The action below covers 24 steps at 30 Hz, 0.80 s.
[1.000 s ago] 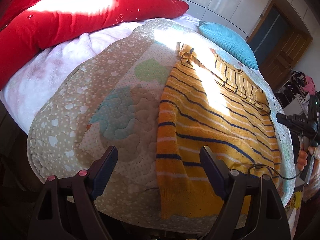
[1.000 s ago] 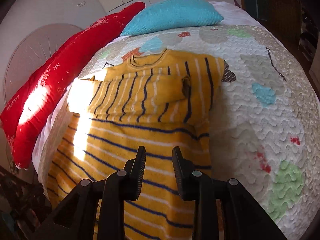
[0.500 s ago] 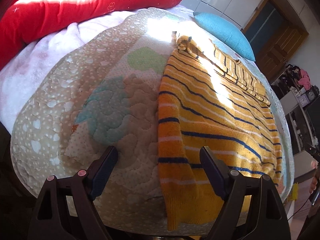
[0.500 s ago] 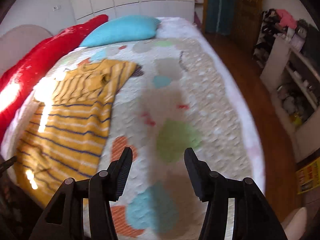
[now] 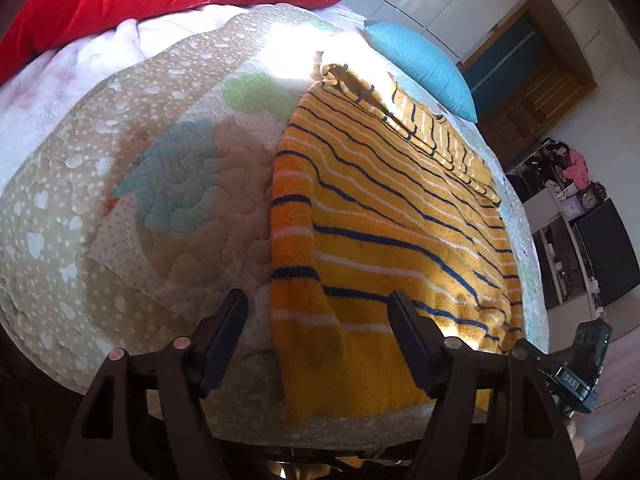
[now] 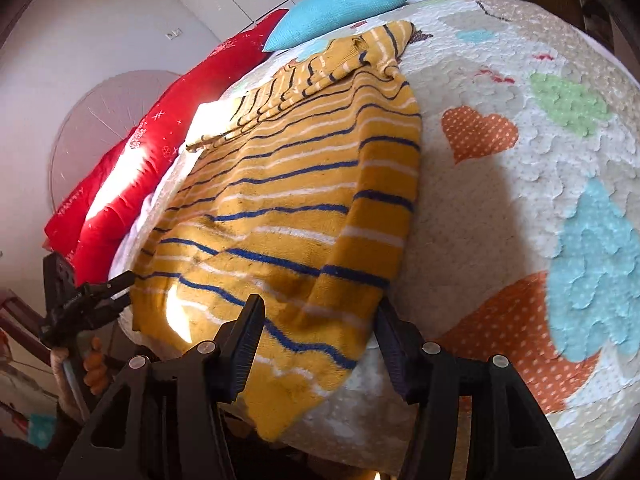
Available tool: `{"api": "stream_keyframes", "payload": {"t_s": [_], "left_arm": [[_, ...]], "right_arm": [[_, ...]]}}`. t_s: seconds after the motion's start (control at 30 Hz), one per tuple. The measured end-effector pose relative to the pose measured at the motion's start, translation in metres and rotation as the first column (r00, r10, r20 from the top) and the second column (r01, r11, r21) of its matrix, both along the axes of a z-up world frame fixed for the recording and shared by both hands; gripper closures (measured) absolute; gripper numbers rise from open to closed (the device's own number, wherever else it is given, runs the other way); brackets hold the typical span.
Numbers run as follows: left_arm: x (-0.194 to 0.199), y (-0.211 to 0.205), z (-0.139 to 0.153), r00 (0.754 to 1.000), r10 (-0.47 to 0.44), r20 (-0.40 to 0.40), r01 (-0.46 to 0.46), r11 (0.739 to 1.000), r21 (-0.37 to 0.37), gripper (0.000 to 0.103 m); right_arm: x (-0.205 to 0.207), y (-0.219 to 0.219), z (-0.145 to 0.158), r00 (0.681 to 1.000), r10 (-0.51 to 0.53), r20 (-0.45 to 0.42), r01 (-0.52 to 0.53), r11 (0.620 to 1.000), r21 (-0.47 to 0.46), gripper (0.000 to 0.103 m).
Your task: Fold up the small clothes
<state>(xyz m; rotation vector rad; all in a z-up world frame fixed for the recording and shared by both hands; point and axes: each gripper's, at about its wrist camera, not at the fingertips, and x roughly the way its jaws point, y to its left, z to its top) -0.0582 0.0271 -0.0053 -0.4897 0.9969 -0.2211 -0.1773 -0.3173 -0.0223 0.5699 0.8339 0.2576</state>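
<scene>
Both tongs closed in; sweater (image 5: 392, 240) hem btwn their jaws.

Black plastic left gripper (image 5: 318, 334): two flat tapered fingers (image 5: 224, 332) on triangular cut-out frames, pinkish rivets at lower left. Right gripper (image 6: 320, 338) identical, ribbed pads (image 6: 248, 340), silver rivets; in the left view's lower right, dark-teal body, white lettering.

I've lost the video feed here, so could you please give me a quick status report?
Left claw and right claw open, one at each bottom corner of the striped sweater. Sweater flat on quilt, sleeves folded across. Nothing in the way.
</scene>
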Motion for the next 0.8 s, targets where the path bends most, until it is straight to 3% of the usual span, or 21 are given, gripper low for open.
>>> {"api": "stream_keyframes", "payload": {"t_s": [0.07, 0.2, 0.23, 0.27, 0.3, 0.37, 0.4, 0.43, 0.53, 0.8], "left_arm": [[-0.004, -0.004, -0.003, 1.0, -0.011, 0.015, 0.012, 0.998, -0.061, 0.021], [-0.013, -0.016, -0.006, 0.998, -0.052, 0.036, 0.055, 0.994, -0.098, 0.021], [-0.014, -0.018, -0.006, 0.997, -0.063, 0.039, 0.066, 0.993, -0.098, 0.029], [-0.014, -0.021, -0.006, 0.997, -0.07, 0.034, 0.073, 0.993, -0.091, 0.047], [-0.013, -0.023, -0.008, 0.997, -0.076, 0.018, 0.077, 0.994, -0.079, 0.058], [-0.009, -0.022, -0.01, 0.998, -0.06, -0.008, 0.059, 0.997, -0.056, 0.082], [-0.006, -0.02, -0.01, 0.999, -0.05, -0.021, 0.049, 0.997, -0.057, 0.087], [-0.003, -0.018, -0.012, 0.998, -0.038, -0.04, 0.035, 0.997, -0.065, 0.094], [0.003, -0.01, -0.014, 0.997, 0.005, -0.08, -0.015, 0.993, -0.118, 0.095], [-0.035, -0.014, 0.037, 1.0, -0.013, 0.016, 0.014, 0.999, -0.052, 0.096]], "right_arm": [[-0.002, 0.009, -0.004, 1.0, 0.005, 0.018, -0.006, 0.999, 0.044, 0.042], [-0.007, 0.033, -0.011, 0.996, 0.062, 0.06, -0.071, 0.983, 0.167, 0.042], [-0.008, 0.04, -0.014, 0.996, 0.068, 0.066, -0.08, 0.977, 0.197, 0.043], [-0.008, 0.046, -0.018, 0.995, 0.068, 0.068, -0.081, 0.972, 0.219, 0.044], [-0.007, 0.05, -0.02, 0.996, 0.06, 0.067, -0.073, 0.971, 0.226, 0.047], [-0.004, 0.051, -0.021, 0.997, 0.031, 0.066, -0.045, 0.974, 0.221, 0.062], [-0.002, 0.049, -0.022, 0.998, 0.017, 0.059, -0.029, 0.974, 0.225, 0.079], [0.001, 0.045, -0.023, 0.999, -0.001, 0.047, -0.011, 0.971, 0.237, 0.087], [0.005, 0.032, -0.027, 0.999, -0.03, 0.02, 0.022, 0.954, 0.298, 0.091], [-0.035, 0.019, 0.013, 0.991, 0.068, 0.119, -0.102, 0.946, 0.307, 0.093]]}}
